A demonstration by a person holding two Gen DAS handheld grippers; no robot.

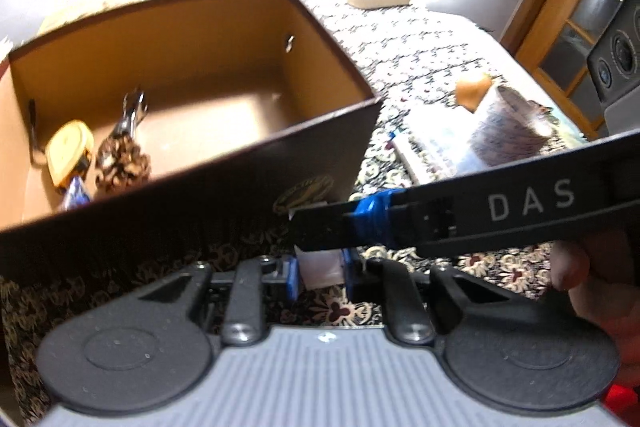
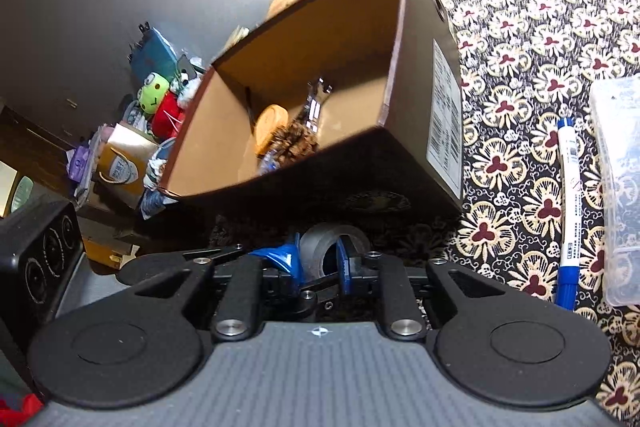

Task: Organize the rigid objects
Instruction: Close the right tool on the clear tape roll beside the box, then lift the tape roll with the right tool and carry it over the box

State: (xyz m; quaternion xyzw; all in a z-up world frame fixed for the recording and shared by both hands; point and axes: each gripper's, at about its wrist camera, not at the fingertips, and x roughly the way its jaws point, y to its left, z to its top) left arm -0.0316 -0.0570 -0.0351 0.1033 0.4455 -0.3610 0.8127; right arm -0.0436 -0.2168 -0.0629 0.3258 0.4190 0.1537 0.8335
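Left gripper (image 1: 320, 267): at the bottom centre of my left view, its blue fingers pinch a small pale translucent block (image 1: 320, 265), low over the patterned cloth (image 1: 420, 39).
Right gripper (image 2: 318, 261): at the bottom centre of my right view, its blue fingers clamp the wall of a grey tape roll (image 2: 334, 247), just short of the box's near wall.
Right gripper's arm: crosses the right of the left view, black with blue tape, its tip over the block.
Cardboard box (image 1: 224, 163): open-topped, just beyond both grippers, filling the middle of each view.
Already in the box: a yellow tape measure (image 1: 68, 151), a pine cone (image 1: 122, 163), a metal wrench (image 1: 132, 115) and a small bluish item I cannot identify, all in its left end.
Still out on the cloth: a blue marker (image 2: 570, 211) and a clear plastic case (image 2: 618, 187) on the right edge of the right view.
Progress: I judge it about half done; two held items and the loose ones remain.
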